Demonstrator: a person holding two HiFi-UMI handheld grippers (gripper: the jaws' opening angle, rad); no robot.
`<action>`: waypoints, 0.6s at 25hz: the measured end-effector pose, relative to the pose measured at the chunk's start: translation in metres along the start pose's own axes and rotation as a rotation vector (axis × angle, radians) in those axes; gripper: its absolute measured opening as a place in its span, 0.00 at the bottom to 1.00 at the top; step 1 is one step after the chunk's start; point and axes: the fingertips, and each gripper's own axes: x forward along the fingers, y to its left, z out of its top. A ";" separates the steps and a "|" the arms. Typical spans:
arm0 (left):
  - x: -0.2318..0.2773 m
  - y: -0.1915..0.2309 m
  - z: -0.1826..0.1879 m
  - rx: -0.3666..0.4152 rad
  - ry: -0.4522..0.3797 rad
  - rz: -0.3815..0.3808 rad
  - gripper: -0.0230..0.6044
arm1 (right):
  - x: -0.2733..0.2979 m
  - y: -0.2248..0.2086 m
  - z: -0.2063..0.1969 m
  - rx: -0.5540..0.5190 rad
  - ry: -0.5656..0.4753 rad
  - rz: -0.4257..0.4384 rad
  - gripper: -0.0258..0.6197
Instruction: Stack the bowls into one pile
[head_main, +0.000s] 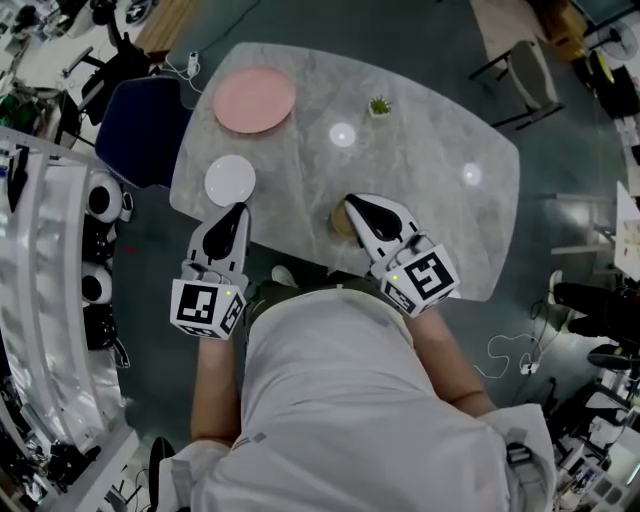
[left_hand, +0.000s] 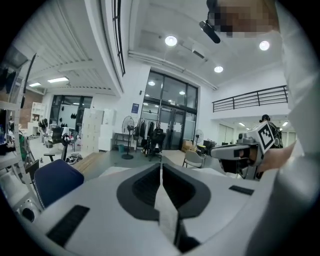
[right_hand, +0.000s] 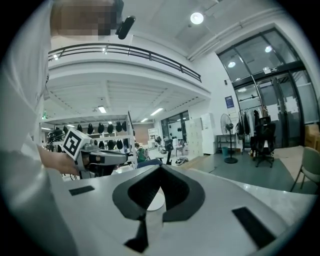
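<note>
Seen from the head view, the bowls sit apart on the grey marble worktop (head_main: 440, 190). A pink bowl (head_main: 254, 99) is near the far left corner. A smaller white bowl (head_main: 230, 180) is closer in by the left edge. A tan round piece (head_main: 338, 222) near the middle is mostly covered by the right hand-held gripper (head_main: 353, 201), so its shape cannot be told. A little green plant (head_main: 379, 105) stands beyond it.

The left hand-held gripper (head_main: 239, 209) is held just off the worktop's near edge, close to the white bowl. Both are carried out in front of the person's white shirt (head_main: 350, 400).

The gripper views look level across the hall instead. In the left gripper view the jaws of that hand-held gripper (left_hand: 161, 167) are pressed together with nothing between them, and the other gripper's marker cube (left_hand: 266, 136) shows at right. In the right gripper view its jaws (right_hand: 159, 172) are closed and empty too. A white round edge (right_hand: 156, 200) shows through the notch behind them, which looks to be the white bowl.
</note>
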 end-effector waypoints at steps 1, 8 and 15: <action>-0.001 0.001 -0.001 -0.001 -0.001 0.003 0.04 | 0.001 0.001 -0.001 -0.001 0.001 0.005 0.05; -0.001 -0.005 0.003 0.006 -0.016 -0.006 0.04 | 0.003 0.005 -0.004 -0.016 0.005 0.015 0.05; -0.004 -0.007 0.006 0.001 -0.037 -0.028 0.03 | 0.007 0.005 -0.011 -0.020 0.028 0.007 0.05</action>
